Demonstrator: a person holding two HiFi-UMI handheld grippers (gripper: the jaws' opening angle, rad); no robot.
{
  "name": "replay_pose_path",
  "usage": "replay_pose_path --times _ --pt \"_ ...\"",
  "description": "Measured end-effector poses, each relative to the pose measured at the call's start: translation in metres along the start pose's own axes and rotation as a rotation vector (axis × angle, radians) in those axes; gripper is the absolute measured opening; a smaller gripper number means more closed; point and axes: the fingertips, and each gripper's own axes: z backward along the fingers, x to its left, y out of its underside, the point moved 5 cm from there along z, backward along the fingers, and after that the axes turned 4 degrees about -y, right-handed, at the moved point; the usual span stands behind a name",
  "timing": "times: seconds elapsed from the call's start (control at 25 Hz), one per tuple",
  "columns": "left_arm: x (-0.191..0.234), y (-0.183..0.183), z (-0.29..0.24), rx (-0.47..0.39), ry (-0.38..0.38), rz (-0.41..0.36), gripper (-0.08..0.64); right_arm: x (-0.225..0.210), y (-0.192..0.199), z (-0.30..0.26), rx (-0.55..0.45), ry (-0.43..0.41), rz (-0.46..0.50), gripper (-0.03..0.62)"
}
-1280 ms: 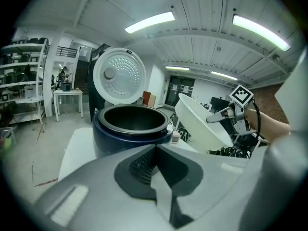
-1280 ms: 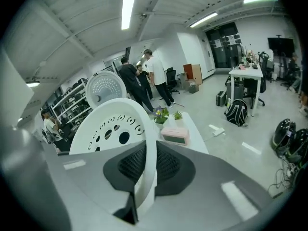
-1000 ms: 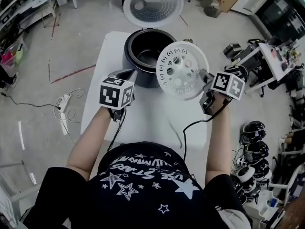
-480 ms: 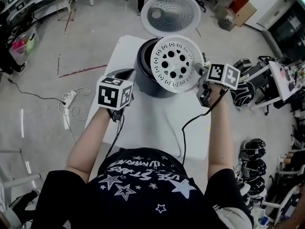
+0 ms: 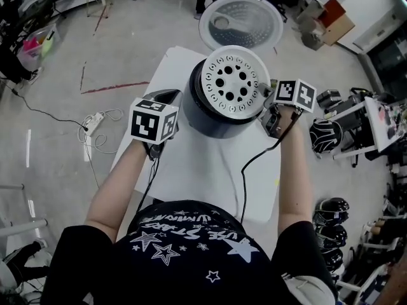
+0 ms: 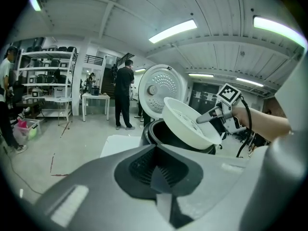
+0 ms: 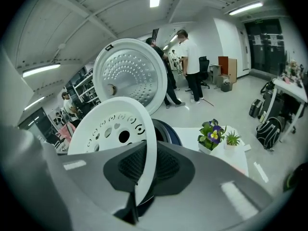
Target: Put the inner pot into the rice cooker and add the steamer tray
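The jaws of my right gripper [image 7: 142, 177] are clamping the rim of the white steamer tray [image 7: 110, 129], which is standing almost edge-on between them in the right gripper view, its holed face turned to the left. Beyond it the rice cooker [image 7: 169, 131] is showing a sliver of dark rim, its lid [image 7: 127, 73] is standing open, and a small potted plant [image 7: 211, 134] is sitting on the white worktop [image 7: 240, 160].

In the left gripper view, the jaws of my left gripper [image 6: 156, 177] are sitting closed together with nothing between them. Ahead, the tray [image 6: 185, 124] is tilting over the cooker's [image 6: 156, 134] mouth, with the right gripper [image 6: 211, 117] holding its far edge.

In the head view, the tray [image 5: 230, 84] is hanging above the cooker [image 5: 203, 116] and covering most of its opening, so I cannot tell whether the inner pot is inside. The right gripper [image 5: 266, 101] is gripping the tray's right rim, and the left gripper [image 5: 166, 97] is hovering just beside the cooker's left wall.
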Motion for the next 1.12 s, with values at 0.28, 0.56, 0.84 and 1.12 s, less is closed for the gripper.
replay_pose_path --times 0.28,0.56,0.84,1.12 --pt "0.005 0.002 -0.010 0.011 0.001 0.007 0.005 -0.003 -0.002 -0.021 0.075 0.046 0.068 0.052" --pt "-0.001 0.008 -0.017 0.026 0.004 0.014 0.005 -0.003 0.002 -0.033 0.119 0.110 0.150 0.051" --pt "-0.001 0.010 -0.022 0.040 -0.002 0.014 0.005 -0.001 -0.001 -0.042 0.105 0.163 0.234 0.053" --pt "-0.002 0.016 -0.019 0.052 -0.003 0.009 0.005 0.005 0.002 -0.041 0.036 0.186 0.298 0.069"
